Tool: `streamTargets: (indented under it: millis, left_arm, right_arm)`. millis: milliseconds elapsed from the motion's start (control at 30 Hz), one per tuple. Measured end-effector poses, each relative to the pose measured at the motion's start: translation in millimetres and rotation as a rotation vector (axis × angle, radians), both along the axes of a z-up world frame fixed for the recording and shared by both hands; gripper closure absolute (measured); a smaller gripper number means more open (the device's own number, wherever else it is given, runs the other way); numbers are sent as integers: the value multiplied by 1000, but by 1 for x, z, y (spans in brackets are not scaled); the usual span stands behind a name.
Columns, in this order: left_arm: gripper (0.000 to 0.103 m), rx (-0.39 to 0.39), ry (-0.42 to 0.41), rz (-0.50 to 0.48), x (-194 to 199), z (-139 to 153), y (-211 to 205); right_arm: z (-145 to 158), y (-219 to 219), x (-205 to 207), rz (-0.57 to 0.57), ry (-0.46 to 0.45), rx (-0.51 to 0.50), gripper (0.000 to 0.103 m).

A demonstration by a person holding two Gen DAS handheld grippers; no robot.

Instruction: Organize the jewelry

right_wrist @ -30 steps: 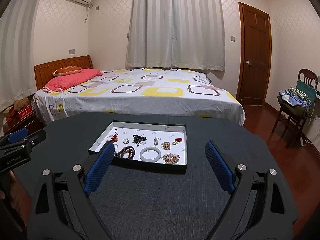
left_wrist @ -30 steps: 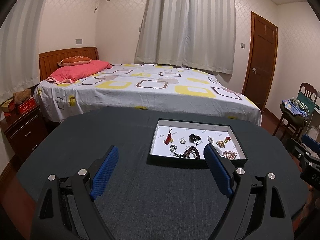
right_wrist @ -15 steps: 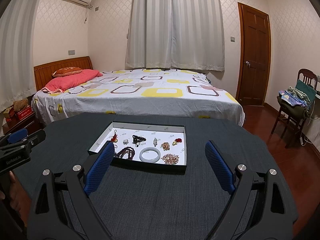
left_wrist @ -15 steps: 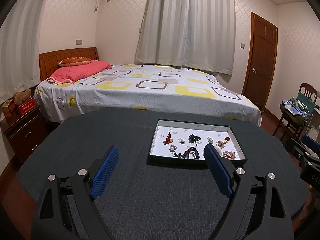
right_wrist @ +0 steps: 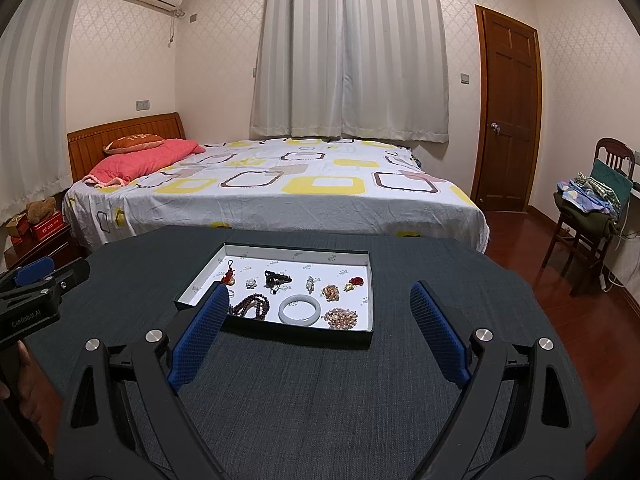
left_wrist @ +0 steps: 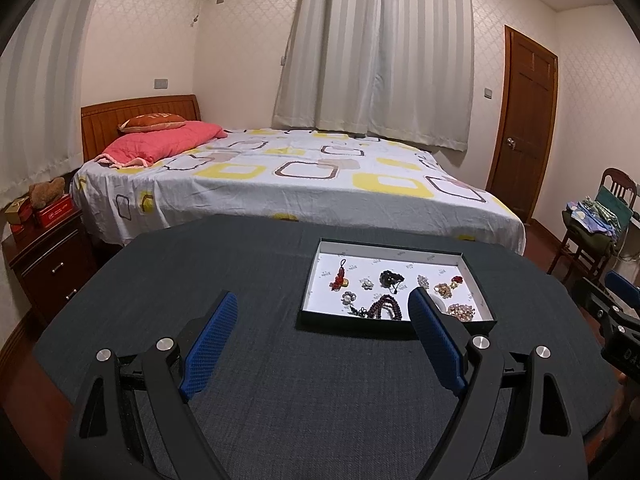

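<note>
**Jewelry all in the tray, both grippers empty and back**

The left gripper (left_wrist: pixel 322 332) hangs over the dark table (left_wrist: pixel 200 280), short of the tray (left_wrist: pixel 390 245), jaws wide apart with nothing between them. Its right finger hides part of the tray's near edge in the left view.

Inside the tray, left to right in the right view: a red tassel charm (right_wrist: pixel 228 276), a small pearl flower (right_wrist: pixel 251 283), a dark beaded string (right_wrist: pixel 250 306) at the near side, a black piece (right_wrist: pixel 276 279), a pale bangle (right_wrist: pixel 300 309), a small silver brooch (right_wrist: pixel 311 283), a gold brooch (right_wrist: pixel 331 292), a pinkish bead cluster (right_wrist: pixel 341 317) and a red-and-gold brooch (right_wrist: pixel 354 282). The pieces lie apart in two loose rows; another small flower may sit behind the right gripper's left finger, but that spot is mostly hidden.

The right gripper (right_wrist: pixel 319 316) is likewise over the table just before the tray, jaws spread and empty.

No piece lies on the cloth outside the tray. This fits either a sorted tray with the tools drawn back, or a tray waiting to be rearranged; the pictures do not settle which. Any pick here would need a fine pinch low against the tray floor.
</note>
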State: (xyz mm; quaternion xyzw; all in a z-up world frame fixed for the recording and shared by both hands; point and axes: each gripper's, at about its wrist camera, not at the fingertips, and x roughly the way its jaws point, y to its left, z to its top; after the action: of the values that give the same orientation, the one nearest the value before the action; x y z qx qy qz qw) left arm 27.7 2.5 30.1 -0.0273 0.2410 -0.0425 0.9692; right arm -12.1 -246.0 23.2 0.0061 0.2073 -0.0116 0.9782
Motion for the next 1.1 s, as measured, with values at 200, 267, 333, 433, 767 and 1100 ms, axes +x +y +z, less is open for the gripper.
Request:
streamTargets:
  millis: [200, 267, 333, 433, 767, 1100]
  left_arm:
    - [19, 1, 1, 4, -1, 0, 1]
    - [19, 0, 1, 3, -1, 0, 1]
    - [19, -1, -2, 5, -1, 0, 1]
    - [19, 6, -6, 10, -1, 0, 1]
    - [19, 23, -12, 13, -2, 1, -4]
    - [18, 21, -20, 16, -4, 1, -6]
  right_arm:
    - [0, 0, 0, 1, -1, -1, 13]
    - [0, 0, 0, 1, -1, -1, 13]
    - [0, 0, 0, 1, 0, -1, 13]
    - [0, 0, 0, 1, 0, -1, 13]
    - [0, 0, 0, 0, 0, -2, 13]
    - [0, 1, 0, 1, 1, -1, 13]
